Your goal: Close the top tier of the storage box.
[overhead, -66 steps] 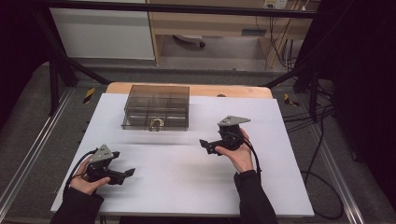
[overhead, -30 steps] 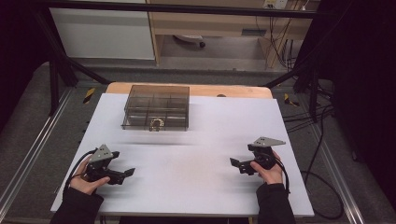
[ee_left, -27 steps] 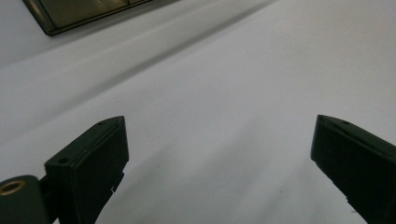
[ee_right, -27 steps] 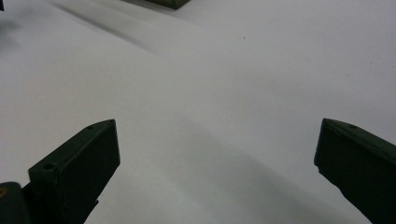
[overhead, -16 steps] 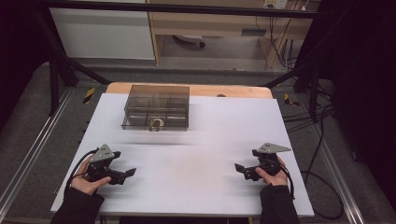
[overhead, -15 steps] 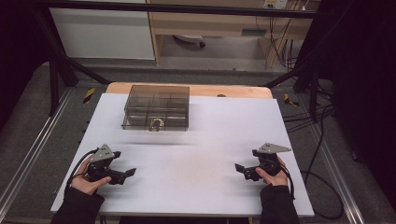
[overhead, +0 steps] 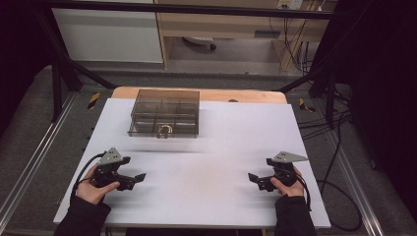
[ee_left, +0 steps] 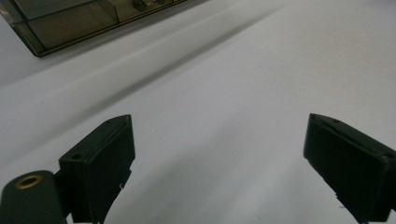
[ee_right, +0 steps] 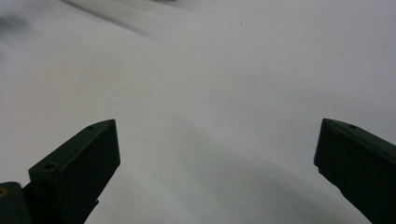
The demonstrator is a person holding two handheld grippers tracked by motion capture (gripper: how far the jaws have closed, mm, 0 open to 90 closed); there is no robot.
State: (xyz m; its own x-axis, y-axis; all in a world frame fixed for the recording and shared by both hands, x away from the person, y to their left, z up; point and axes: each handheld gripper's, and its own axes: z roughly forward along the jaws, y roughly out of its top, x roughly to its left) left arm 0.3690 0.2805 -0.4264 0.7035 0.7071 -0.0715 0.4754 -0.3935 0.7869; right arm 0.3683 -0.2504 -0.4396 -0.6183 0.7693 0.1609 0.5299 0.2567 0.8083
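Note:
A smoky transparent compartment box (overhead: pixel 164 113) stands at the far left-centre of the white table (overhead: pixel 216 147), with a small brass-coloured ring (overhead: pixel 164 130) at its front; one corner of the box (ee_left: pixel 70 23) shows in the left gripper view. My left gripper (overhead: pixel 140 176) rests near the front left edge, pointing right, its jaws wide apart and nothing between them (ee_left: pixel 219 154). My right gripper (overhead: pixel 252 178) sits low at the front right, pointing left, open as well with only bare table between its jaws (ee_right: pixel 217 158). Both are far from the box.
A wooden board edge (overhead: pixel 246 96) runs behind the white top. Metal frame rails (overhead: pixel 29 162) flank the table, and cables (overhead: pixel 339 147) hang at the right. A cabinet and shelf (overhead: pixel 113 34) stand beyond.
My right gripper has come back from the middle of the table near the box to the front right and settled low. The left gripper has stayed put.

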